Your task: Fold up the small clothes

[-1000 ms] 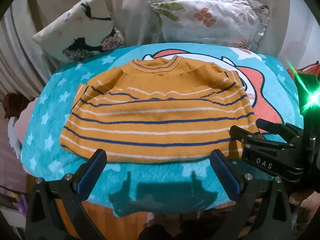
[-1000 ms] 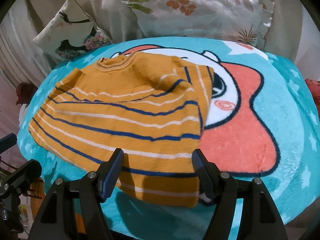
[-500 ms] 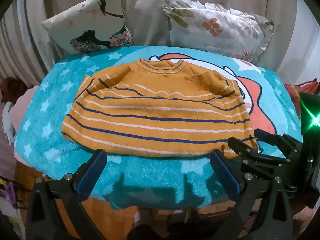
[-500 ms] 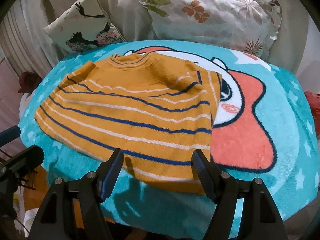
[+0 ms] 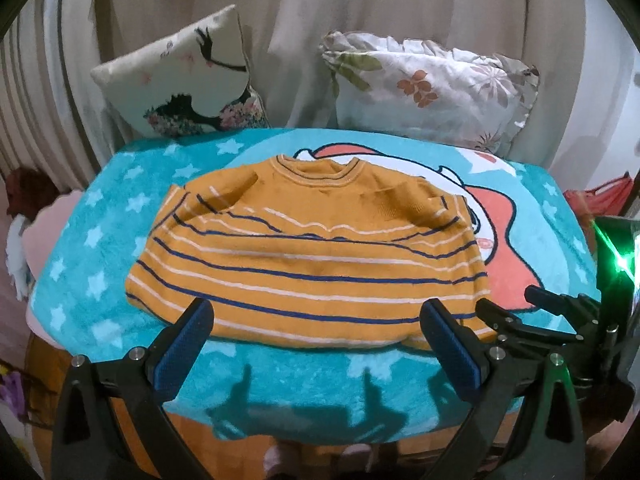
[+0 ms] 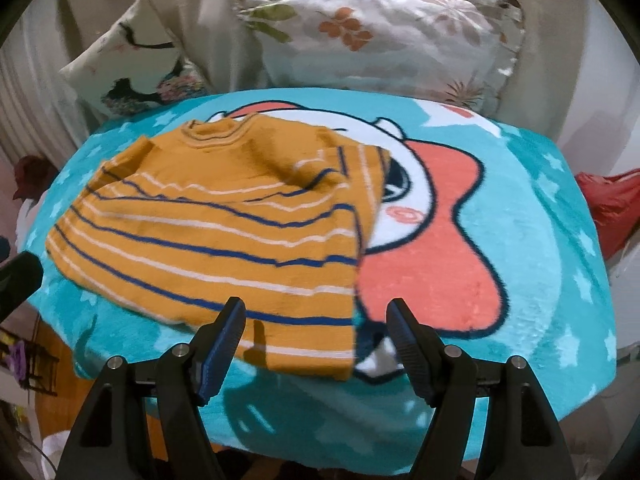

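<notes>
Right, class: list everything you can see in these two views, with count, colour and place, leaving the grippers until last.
Striped sweater: one, mustard with blue and white stripes, flat on the blanket.
Cartoon blanket: one, teal with white stars, covering the surface.
Bird-print cushion: one, cream, back left.
Floral pillow: one, white, back right.
Red bag: one, far right edge.
Left gripper: black, blue pads, jaws open at the hem.
Right gripper: same, jaws open over the sweater's right corner.
</notes>
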